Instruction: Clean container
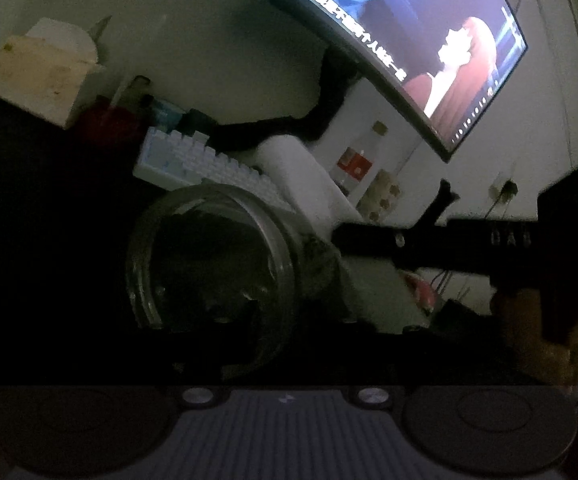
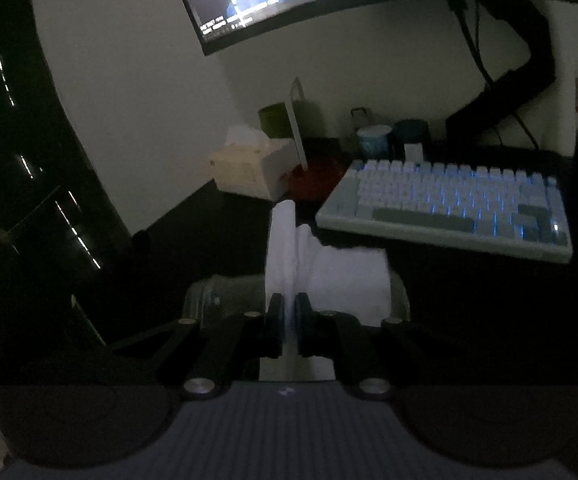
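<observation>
1. The room is dim, lit mostly by a curved monitor (image 1: 405,36) mounted above a dark desk (image 2: 469,300).
2. A clear glass jar (image 1: 209,264) lies on its side close in front of the left camera, its open mouth turned toward the lens.
3. The left tool's own fingers are lost in the dark at the jar's mouth; I cannot tell whether they are apart or together, nor whether they touch the glass.
4. The right tool (image 2: 289,316) has its two black fingers (image 2: 275,320) pressed together on a white cloth (image 2: 329,276), which rises up between them.
5. In the left view, that same tool reaches in from the right as a dark bar, its tip at the outer side of the jar, with the white cloth (image 1: 309,184) bunched against the glass there.
6. A hand (image 1: 537,332) grips the right tool's handle at the right edge of that view.
7. A white keyboard (image 2: 449,208) with blue backlight sits behind the jar.
8. A pale tissue box (image 2: 245,168) stands farther back on the left, near the wall.
9. A bottle with a red label (image 1: 355,160) stands beneath the monitor.
</observation>
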Available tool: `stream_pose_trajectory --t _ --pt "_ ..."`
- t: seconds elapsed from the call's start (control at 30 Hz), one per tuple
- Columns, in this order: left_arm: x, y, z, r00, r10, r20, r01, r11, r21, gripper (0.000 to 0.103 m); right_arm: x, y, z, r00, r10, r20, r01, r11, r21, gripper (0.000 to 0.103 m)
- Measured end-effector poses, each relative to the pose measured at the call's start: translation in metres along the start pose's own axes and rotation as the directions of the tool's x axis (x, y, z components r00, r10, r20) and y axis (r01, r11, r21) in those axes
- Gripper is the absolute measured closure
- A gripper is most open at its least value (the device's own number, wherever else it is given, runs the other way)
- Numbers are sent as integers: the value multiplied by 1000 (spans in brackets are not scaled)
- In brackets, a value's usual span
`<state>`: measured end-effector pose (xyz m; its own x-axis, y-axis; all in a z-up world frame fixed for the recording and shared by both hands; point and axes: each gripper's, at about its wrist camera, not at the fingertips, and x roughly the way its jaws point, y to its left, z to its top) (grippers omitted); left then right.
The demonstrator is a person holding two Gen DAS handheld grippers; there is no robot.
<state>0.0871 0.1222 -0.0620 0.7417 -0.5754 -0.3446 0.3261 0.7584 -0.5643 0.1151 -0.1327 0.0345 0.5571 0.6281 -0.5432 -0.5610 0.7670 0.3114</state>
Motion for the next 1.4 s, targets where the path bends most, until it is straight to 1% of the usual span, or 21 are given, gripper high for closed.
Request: stream_pose_trajectory --t 0.1,0.17,0.2,0.3,0.47,0.57,0.63,0.7,0.73,0.8,0.87,0.93,1.0,1.1,1.13,1.23,1.3,1.37,1.4 --pt "-3 -4 2 1000 27 8 -27 1000 2 78 -2 -3 -3 1000 -25 16 25 1000 1 95" --pt "-6 -8 3 998 51 32 -52 998 35 79 -3 -4 -5 1000 -10 18 10 1000 5 95" --pt "-6 -9 3 998 52 34 -53 998 41 79 -1 -4 -6 1000 5 13 -5 1000 3 95" --pt "-5 -4 5 999 35 25 -36 999 32 79 7 -5 -3 1000 13 17 -13 1000 3 96" --pt "3 3 5 999 31 10 -31 996 80 79 23 -7 14 999 22 25 -22 1000 2 96" --pt "5 6 4 999 46 13 -47 993 105 79 36 -6 24 999 22 24 -22 1000 -19 96" --pt "7 10 4 998 55 6 -55 994 97 78 46 -3 31 1000 22 19 -22 999 -30 96" --pt "9 15 4 998 70 2 -70 994 83 78 57 1 35 999 39 14 -38 998 -45 96" --pt "9 18 4 997 74 6 -74 994 76 76 63 2 36 999 47 13 -46 998 -46 96" --pt "9 22 4 997 80 16 -81 995 58 76 76 1 38 996 85 7 -84 996 -33 96" --pt "8 26 5 997 68 29 -69 997 20 76 83 -2 39 995 102 11 -102 995 -13 96" --pt "7 27 4 998 44 42 -44 999 -1 81 80 -6 40 994 112 4 -113 993 33 96" --pt "6 27 2 998 16 59 -15 1000 -23 87 66 -7 36 991 133 21 -134 989 57 96" --pt "-2 27 5 996 -27 84 32 998 -60 94 38 -4 26 990 114 83 -116 993 20 97" --pt "-6 31 7 994 -58 95 67 993 -94 96 30 -5 24 989 103 105 -105 994 19 97" --pt "-17 41 13 981 -143 132 167 967 -192 97 8 -11 22 983 103 149 -111 993 41 97" --pt "-20 49 15 974 -173 147 204 950 -236 97 5 -12 21 983 113 147 -119 992 38 97" --pt "-20 51 16 974 -173 149 204 953 -223 95 9 -9 20 986 109 125 -113 993 24 97" --pt "-20 50 16 975 -166 144 194 959 -208 92 13 -7 20 988 109 113 -112 994 18 96"
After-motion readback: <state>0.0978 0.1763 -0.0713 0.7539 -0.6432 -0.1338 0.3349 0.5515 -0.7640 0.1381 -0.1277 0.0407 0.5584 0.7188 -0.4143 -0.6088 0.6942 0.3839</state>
